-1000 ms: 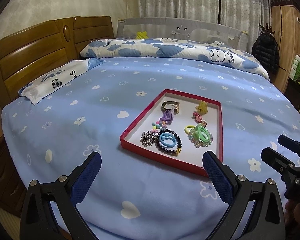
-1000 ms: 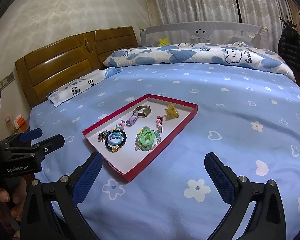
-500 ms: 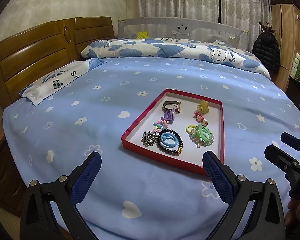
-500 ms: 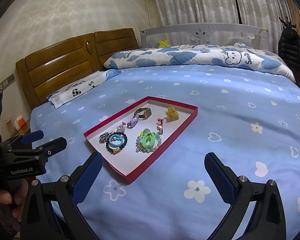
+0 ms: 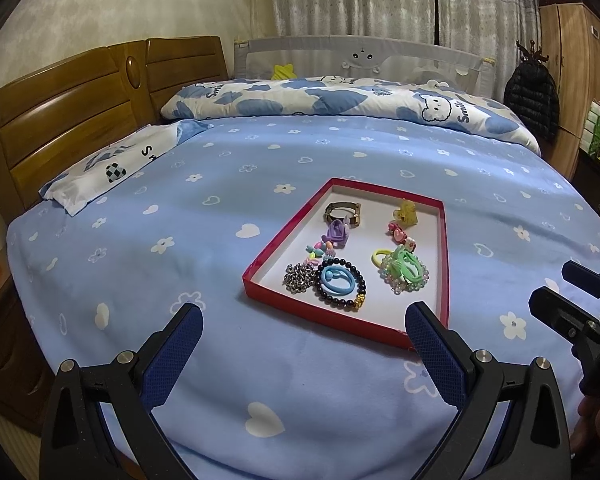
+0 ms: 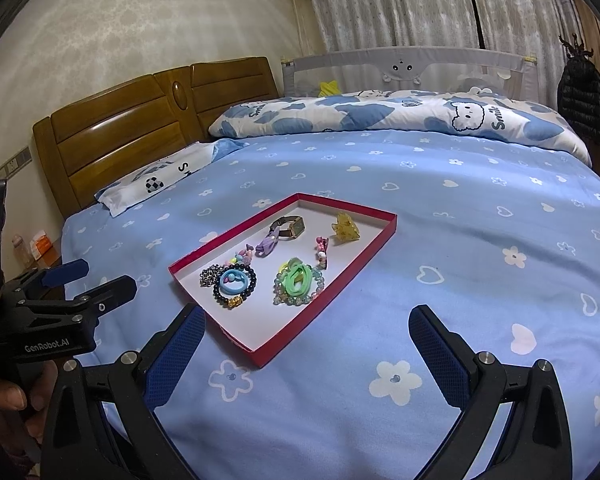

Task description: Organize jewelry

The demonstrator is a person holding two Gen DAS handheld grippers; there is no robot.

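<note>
The red tray of jewelry lies on the bed, holding a black bead bracelet, a watch and green hair ties. Left tongs and right tongs hover nearby, both spread wide with nothing held.

The tray lies on the bed at my twelve o'clock, ahead of both my tools. In it, the watch sits at the far end with the claw clip at its three o'clock. Nearest me, the chain touches the bead bracelet, with the hair ties at their three o'clock. The pillow lies at ten o'clock, against the headboard.
</note>
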